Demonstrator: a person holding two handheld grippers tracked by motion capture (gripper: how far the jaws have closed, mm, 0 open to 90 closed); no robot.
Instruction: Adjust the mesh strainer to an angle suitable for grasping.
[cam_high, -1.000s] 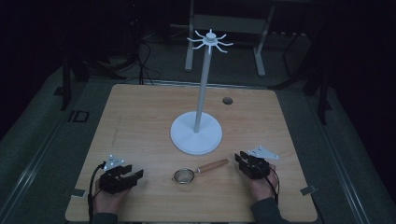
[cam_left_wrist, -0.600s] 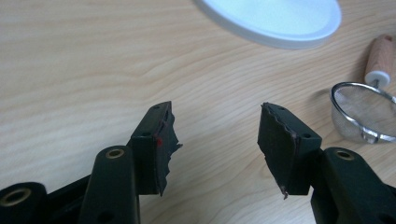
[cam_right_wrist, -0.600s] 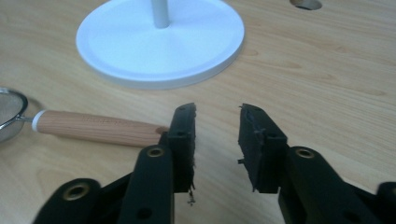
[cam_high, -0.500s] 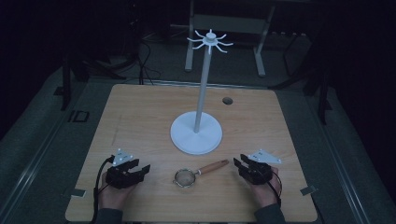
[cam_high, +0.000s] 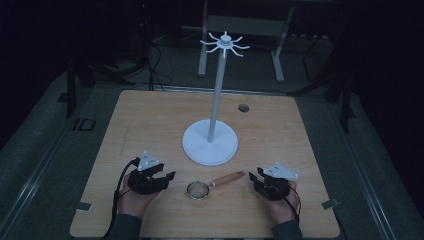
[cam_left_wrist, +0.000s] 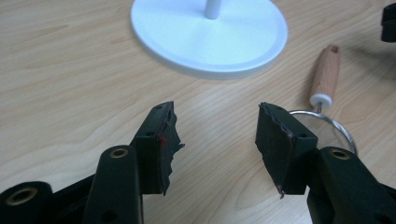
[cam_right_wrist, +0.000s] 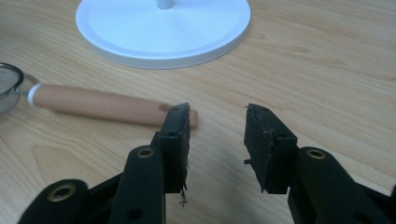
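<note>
A small mesh strainer with a wooden handle lies on the wooden table, in front of a white stand whose pole ends in a ring of hooks. My left gripper rests just left of the strainer, open and holding nothing. In the left gripper view the left gripper points at bare wood, with the strainer's ring behind the right jaw. My right gripper sits right of the handle's end, open. In the right gripper view the right gripper has the handle passing behind its left jaw.
The stand's round base lies close ahead of both grippers, also seen as the base in the right gripper view. A small dark hole is in the table at the far right. Bare wood stretches left and right of the base.
My left gripper has slid right and a little forward, closer to the strainer. The right gripper has shifted slightly toward the table's front edge. The strainer has not moved.
</note>
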